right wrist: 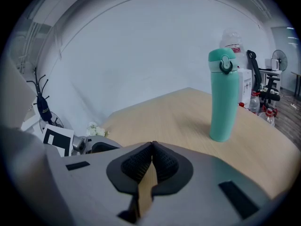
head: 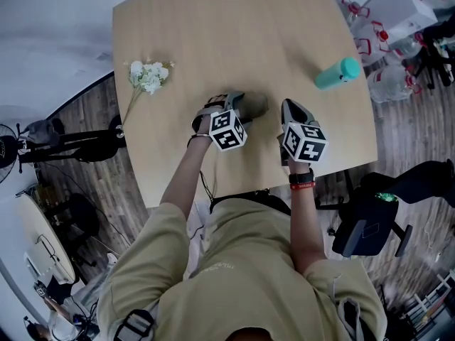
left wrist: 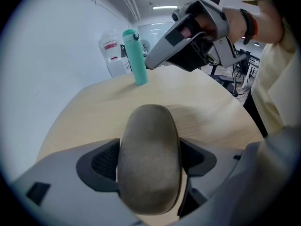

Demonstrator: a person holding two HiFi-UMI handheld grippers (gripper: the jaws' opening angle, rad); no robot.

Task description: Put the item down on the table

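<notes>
A smooth grey-brown oval item (left wrist: 149, 159) fills the left gripper view, and my left gripper (left wrist: 150, 150) is shut on it, one dark pad pressing each side. From the head view the item (head: 254, 106) pokes out ahead of the left gripper (head: 242, 108), low over the wooden table (head: 213, 34); whether it touches the top I cannot tell. My right gripper (head: 290, 108) is just to its right, shut with nothing in it, pads (right wrist: 151, 160) pressed together. In the left gripper view the right gripper (left wrist: 149, 64) points toward the teal bottle.
A teal bottle (head: 337, 73) stands upright at the table's right side. White flowers (head: 148, 77) lie at the left. Water jugs (head: 387, 84) stand on the floor past the right edge, and a black chair (head: 370, 222) is near the front right.
</notes>
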